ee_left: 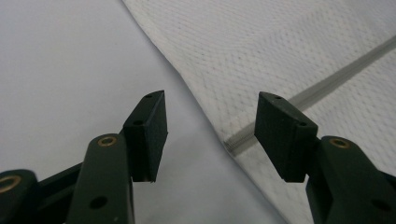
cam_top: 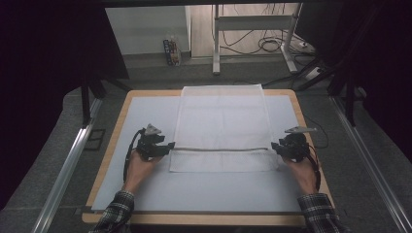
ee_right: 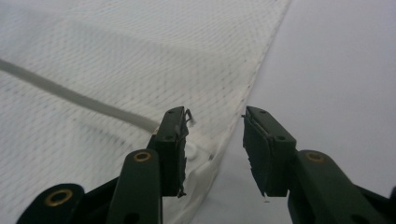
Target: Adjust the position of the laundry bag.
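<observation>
A white mesh laundry bag lies flat on the pale mat, with a grey zipper running across it near its front edge. My left gripper sits at the zipper's left end, my right gripper at its right end. In the left gripper view the left gripper stands open, the bag's edge and the zipper end lying between the jaws without touching the pads. In the right gripper view the right gripper is open astride the bag's hem, its left pad over the mesh.
The mat covers a wooden tabletop. Metal rails run along the left and right sides. Behind the table stand a desk frame, floor cables and a small pack.
</observation>
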`<state>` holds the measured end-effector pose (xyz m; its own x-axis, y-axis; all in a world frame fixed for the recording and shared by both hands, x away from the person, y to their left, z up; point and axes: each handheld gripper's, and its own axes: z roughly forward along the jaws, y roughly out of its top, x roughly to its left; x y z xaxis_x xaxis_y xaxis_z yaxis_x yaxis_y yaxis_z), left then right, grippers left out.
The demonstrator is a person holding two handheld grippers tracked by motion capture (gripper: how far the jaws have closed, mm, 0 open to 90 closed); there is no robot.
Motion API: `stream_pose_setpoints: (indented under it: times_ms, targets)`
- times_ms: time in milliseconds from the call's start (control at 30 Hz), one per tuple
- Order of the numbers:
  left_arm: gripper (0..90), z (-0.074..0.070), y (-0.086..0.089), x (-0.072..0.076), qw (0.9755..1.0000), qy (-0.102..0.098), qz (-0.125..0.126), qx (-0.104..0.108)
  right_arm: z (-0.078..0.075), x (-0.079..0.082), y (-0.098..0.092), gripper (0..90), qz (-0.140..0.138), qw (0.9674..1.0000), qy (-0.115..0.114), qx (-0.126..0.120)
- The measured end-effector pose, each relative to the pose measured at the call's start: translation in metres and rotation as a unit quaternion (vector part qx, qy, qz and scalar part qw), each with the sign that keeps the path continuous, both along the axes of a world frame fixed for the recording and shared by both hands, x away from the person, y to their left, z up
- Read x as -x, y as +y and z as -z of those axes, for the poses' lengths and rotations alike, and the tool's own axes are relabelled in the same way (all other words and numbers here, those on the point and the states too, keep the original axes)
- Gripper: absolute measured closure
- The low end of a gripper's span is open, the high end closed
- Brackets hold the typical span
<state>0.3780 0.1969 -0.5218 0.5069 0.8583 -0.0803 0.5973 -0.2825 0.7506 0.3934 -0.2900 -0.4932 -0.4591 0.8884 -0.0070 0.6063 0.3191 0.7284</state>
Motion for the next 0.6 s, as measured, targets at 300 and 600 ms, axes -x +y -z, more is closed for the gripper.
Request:
stream_pose_setpoints:
  times_ms: [300, 600]
  targets:
    - [46.4, 0.009, -0.007, -0.023, 0.9999, 0.004, -0.013, -0.006, 0.008, -0.024, 0.002, 58.4, 0.009, 0.9999, 0.012, 0.007]
    - [48.9, 0.016, -0.019, -0.028, 0.9997, 0.008, -0.012, -0.018, 0.018, -0.033, 0.009, 54.5, 0.008, 0.9998, 0.017, 0.011]
